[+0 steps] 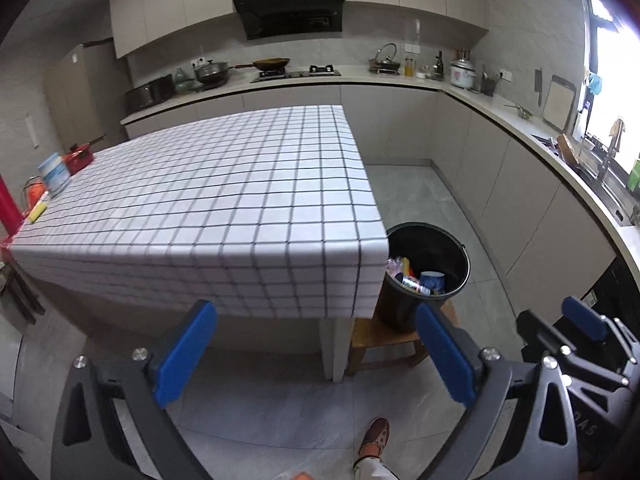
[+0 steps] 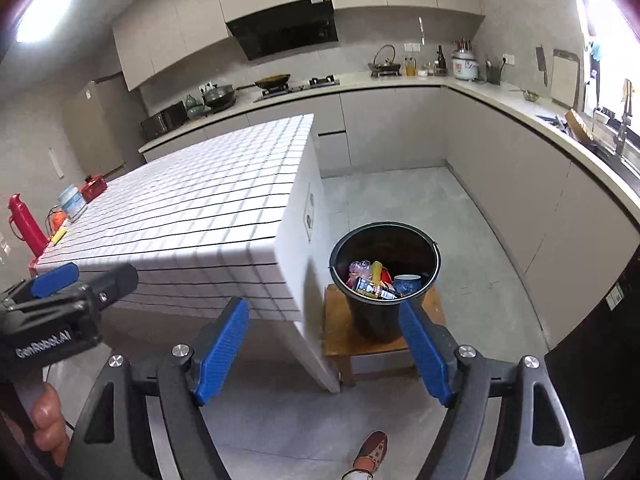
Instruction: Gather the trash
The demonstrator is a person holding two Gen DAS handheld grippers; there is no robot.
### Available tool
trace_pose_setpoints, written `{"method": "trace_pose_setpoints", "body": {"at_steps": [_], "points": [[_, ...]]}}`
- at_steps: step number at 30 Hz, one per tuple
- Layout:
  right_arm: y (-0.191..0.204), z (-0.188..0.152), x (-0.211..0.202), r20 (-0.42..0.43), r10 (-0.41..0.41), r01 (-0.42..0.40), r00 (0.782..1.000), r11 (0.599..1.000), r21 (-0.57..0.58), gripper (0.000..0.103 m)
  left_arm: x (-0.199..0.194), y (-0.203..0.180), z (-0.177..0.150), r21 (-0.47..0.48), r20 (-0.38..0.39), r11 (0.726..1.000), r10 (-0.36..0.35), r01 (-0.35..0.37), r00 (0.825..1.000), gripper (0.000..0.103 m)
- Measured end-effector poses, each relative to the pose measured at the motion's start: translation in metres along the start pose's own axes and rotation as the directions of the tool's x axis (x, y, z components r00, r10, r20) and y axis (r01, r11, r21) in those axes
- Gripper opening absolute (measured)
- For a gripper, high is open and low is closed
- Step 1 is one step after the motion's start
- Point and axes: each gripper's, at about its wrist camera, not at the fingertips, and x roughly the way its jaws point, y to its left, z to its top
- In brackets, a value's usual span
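Plainly, both grippers hang above the grey tiled floor [image 1: 280,408] near the front of the bench [image 1: 224,200], a table covered in a white cloth with a dark grid; the left gripper [image 1: 316,356] has its blue-padded jaws spread wide and holds nothing; the right gripper [image 2: 324,354] likewise stands wide open and empty, and in the left wrist view it shows at the right edge. The black plastic bucket [image 2: 424,248] sits on a low wooden stool [image 2: 340,336] just beside the bench's near right corner; inside it lies the collected trash [image 2: 374,282], a jumble of coloured wrappers, a yellow piece and a blue-and-white paper cup [image 2: 407,283]. At the far left edge of the bench stand a blue-and-white tub [image 1: 54,174], a red box [image 1: 80,158] and a small yellow block [image 1: 38,213], with a tall red flask [image 2: 26,220] just beyond that edge. A brown patterned shoe [image 1: 374,440] shows on the floor at the bottom of both views; behind the bench runs a grey kitchen worktop [image 1: 384,80] with pans and a rice cooker [image 1: 462,72].
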Motion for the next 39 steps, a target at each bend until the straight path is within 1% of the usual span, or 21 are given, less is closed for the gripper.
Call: {"method": "trace_pose_setpoints", "body": {"at_steps": [4,6,12,27,39], "points": [[0.020,-0.008,-0.027,0.057,-0.027,0.029,0.998,0.999,-0.031,0.081,-0.022,0.005,-0.015,-0.005,0.027,1.000,-0.004,0.004,1.000,0.101],[0.022,-0.010,-0.038,0.085,-0.025,0.027,0.996,0.999,-0.027,0.082,-0.029,0.005,-0.017,0.001,0.042,1.000,-0.005,0.005,0.999,0.101],[0.026,-0.012,-0.054,0.116,-0.023,0.026,0.993,0.999,-0.022,0.083,-0.034,0.005,-0.019,-0.008,0.052,1.000,-0.020,0.020,0.998,0.101],[0.029,-0.007,-0.049,0.112,-0.032,0.035,0.993,0.999,-0.022,0.084,-0.029,0.005,-0.022,-0.015,0.045,1.000,-0.023,0.024,0.999,0.101],[0.035,-0.006,-0.045,0.107,-0.037,0.040,0.994,0.999,-0.029,0.084,-0.028,0.013,-0.020,-0.025,0.041,0.999,-0.030,0.031,0.999,0.101]]}}
